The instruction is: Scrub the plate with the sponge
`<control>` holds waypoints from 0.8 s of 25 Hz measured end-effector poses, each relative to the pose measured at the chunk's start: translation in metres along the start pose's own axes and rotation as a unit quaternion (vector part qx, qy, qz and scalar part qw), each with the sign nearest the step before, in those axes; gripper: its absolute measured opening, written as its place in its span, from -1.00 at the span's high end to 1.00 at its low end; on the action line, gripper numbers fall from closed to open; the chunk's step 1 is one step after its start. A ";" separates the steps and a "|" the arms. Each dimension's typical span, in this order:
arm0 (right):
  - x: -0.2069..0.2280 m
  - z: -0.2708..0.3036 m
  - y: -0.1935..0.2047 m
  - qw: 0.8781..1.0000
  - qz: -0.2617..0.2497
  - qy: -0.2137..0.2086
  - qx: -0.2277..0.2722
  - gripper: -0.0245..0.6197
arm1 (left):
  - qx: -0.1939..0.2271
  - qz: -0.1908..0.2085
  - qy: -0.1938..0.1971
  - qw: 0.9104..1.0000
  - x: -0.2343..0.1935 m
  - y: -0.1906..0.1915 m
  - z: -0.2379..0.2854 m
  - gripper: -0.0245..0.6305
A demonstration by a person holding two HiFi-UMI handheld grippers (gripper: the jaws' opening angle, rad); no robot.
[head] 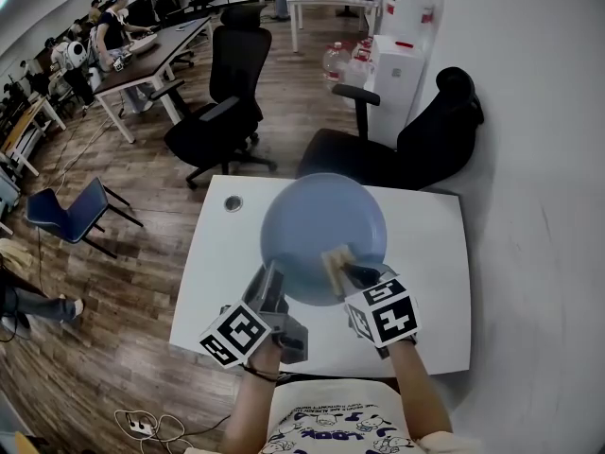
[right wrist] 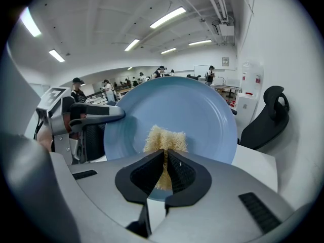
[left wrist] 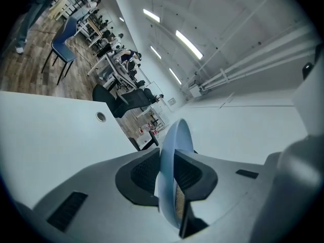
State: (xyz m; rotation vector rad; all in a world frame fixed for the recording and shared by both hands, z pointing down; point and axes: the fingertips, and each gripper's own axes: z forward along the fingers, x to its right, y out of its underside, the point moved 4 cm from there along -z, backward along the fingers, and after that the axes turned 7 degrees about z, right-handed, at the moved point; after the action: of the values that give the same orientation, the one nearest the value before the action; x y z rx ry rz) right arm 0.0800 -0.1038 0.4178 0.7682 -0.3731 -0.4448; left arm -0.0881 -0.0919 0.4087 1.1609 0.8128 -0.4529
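A light blue plate (head: pixel 321 230) is held up above the white table (head: pixel 425 253), tilted on edge. My left gripper (head: pixel 269 291) is shut on its lower left rim; in the left gripper view the plate (left wrist: pixel 172 161) stands edge-on between the jaws. My right gripper (head: pixel 348 274) is shut on a pale yellow sponge (head: pixel 336 263), which presses against the plate's face. In the right gripper view the sponge (right wrist: pixel 164 140) sticks out past the jaws onto the plate (right wrist: pixel 192 110), with the left gripper (right wrist: pixel 96 113) clamped at the plate's left rim.
The table has a round cable hole (head: pixel 233 203) at its back left. Two black office chairs (head: pixel 227 102) (head: pixel 416 149) stand beyond the table's far edge. A white cabinet (head: pixel 392 69) stands by the wall. People sit at desks (head: pixel 151 50) at the far left.
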 end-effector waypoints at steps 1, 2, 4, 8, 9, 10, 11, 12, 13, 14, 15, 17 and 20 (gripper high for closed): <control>0.002 -0.001 0.000 1.000 0.002 0.002 0.001 0.80 | 0.000 0.000 0.001 1.000 0.000 0.000 0.000 0.74; 0.004 -0.002 0.000 1.000 0.003 0.004 0.002 0.80 | 0.000 -0.001 0.002 1.000 0.000 0.000 -0.001 0.74; 0.008 -0.004 0.000 1.000 0.006 0.010 0.004 0.80 | 0.000 -0.002 0.004 1.000 0.001 0.001 -0.003 0.74; 0.017 -0.009 -0.003 1.000 0.014 0.022 0.009 0.80 | -0.001 -0.003 0.008 1.000 0.002 0.001 -0.003 0.74; 0.019 -0.009 -0.004 1.000 0.016 0.024 0.010 0.80 | -0.001 -0.004 0.010 1.000 0.002 0.001 -0.003 0.74; 0.021 -0.010 -0.005 0.999 0.018 0.027 0.012 0.80 | -0.001 -0.004 0.011 1.000 0.003 0.000 -0.003 0.74; 0.023 -0.010 -0.006 0.999 0.019 0.029 0.013 0.80 | -0.001 -0.005 0.013 1.000 0.003 0.001 -0.003 0.74; 0.025 -0.011 -0.006 0.999 0.021 0.031 0.015 0.80 | -0.001 -0.007 0.014 1.000 0.003 0.001 -0.003 0.74; 0.026 -0.012 -0.007 0.999 0.022 0.033 0.016 0.80 | -0.002 -0.008 0.015 1.000 0.003 0.002 -0.003 0.74; 0.028 -0.012 -0.007 0.999 0.023 0.035 0.017 0.80 | -0.002 -0.009 0.017 1.000 0.003 0.003 -0.003 0.74; 0.029 -0.013 -0.007 0.999 0.023 0.036 0.018 0.80 | -0.003 -0.010 0.017 1.000 0.003 0.004 -0.003 0.74; 0.030 -0.014 -0.008 0.999 0.022 0.039 0.019 0.80 | -0.004 -0.012 0.019 1.000 0.003 0.004 -0.004 0.74; 0.031 -0.015 -0.010 0.999 0.025 0.043 0.021 0.80 | -0.005 -0.010 0.021 1.000 0.003 0.003 -0.005 0.74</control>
State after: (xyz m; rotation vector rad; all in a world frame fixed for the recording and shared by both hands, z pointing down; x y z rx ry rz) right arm 0.1112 -0.1176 0.4057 0.8153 -0.3210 -0.3568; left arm -0.0860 -0.0857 0.4073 1.1566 0.8627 -0.4431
